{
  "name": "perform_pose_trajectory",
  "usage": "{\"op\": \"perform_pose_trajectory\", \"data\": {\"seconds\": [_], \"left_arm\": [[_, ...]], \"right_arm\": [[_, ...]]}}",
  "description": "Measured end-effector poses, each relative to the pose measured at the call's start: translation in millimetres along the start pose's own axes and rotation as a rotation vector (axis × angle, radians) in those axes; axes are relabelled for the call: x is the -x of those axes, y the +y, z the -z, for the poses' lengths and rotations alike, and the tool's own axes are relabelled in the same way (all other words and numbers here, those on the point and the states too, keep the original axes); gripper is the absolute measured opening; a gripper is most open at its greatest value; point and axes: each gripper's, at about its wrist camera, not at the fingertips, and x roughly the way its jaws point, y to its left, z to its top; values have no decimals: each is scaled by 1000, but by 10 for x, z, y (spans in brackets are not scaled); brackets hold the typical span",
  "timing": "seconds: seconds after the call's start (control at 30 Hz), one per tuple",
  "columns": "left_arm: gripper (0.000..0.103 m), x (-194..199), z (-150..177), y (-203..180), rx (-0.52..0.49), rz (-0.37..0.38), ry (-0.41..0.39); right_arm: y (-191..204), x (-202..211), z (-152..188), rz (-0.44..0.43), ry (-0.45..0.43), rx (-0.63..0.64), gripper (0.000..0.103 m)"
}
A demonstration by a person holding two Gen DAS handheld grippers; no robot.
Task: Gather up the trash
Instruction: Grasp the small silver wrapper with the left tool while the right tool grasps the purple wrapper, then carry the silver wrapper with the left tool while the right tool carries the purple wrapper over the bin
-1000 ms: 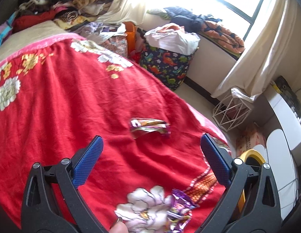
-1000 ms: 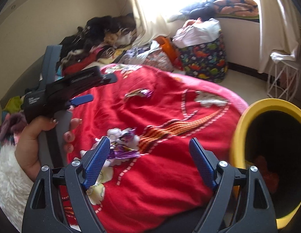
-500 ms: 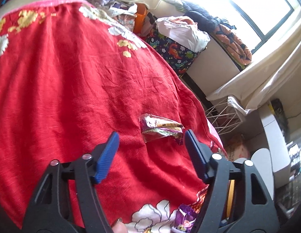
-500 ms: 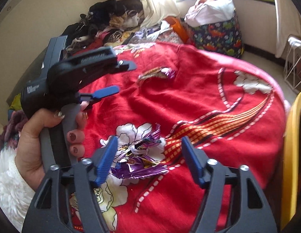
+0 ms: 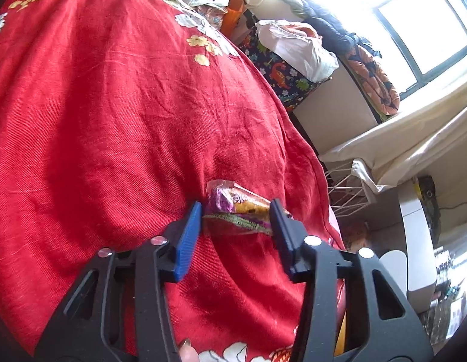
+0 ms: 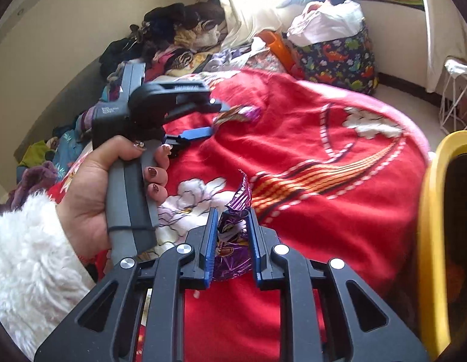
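Starting at the left of the right wrist view, your left hand [image 6: 91,199], in a fluffy white sleeve [image 6: 28,259], is gripping the grey handle of the left gripper [image 6: 214,120], which is reaching over the red floral bedspread [image 6: 339,211] toward the far snack wrapper [image 6: 238,114]. In the left wrist view that gripper's blue fingers [image 5: 188,235] have just been closing and are now sitting narrow, one at each end of the purple-and-orange snack wrapper [image 5: 236,211] lying on the bedspread [image 5: 112,120] near its edge; the pads are looking to be touching the wrapper's ends, though you cannot tell how firmly.

Moving right, your right gripper [image 6: 232,241] is pointing down at the bedspread beside a white flower print [image 6: 191,196]. Its jaws have just been closing and are now pinching a crumpled purple foil wrapper [image 6: 233,235] between the blue pads, with the foil's upper end sticking up above the fingertips.

At the far right, a yellow bin [image 6: 429,241] is standing against the bed's edge, well apart from both wrappers.
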Motion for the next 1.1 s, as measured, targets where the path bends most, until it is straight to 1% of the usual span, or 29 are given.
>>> {"op": "perform_pose_trajectory", "data": {"seconds": [0.07,0.1,0.17,0.3,0.37,0.47,0.6,0.8,1.0,1.1], "left_arm": [[18,-36,-15,-24,2,2,9],[16,-46,-13,-35,4,2,9],[14,-28,-3,-73,-3,11,3],[12,50,55,-215,-52,37,-7],[8,121,93,-284,-79,54,-14],[6,201,159,-407,-127,65,-23],[6,265,276,-613,-211,58,-25],[6,360,500,-970,-340,87,-25],[6,445,737,-1303,-433,129,-19],[6,492,864,-1422,-476,135,-17]], "right_arm": [[-57,102,-7,13,-20,-1,18],[-73,123,-13,14,-25,-5,18],[-125,198,-16,17,-40,-18,18],[-206,333,-40,42,-72,-33,18],[-257,394,-61,51,-88,-39,18],[-352,467,-98,68,-115,-51,18],[-452,584,-119,89,-144,-71,18],[-628,774,-112,128,-183,-104,18],[-812,981,-91,166,-220,-137,18],[-886,1079,-78,182,-239,-151,18]]}}
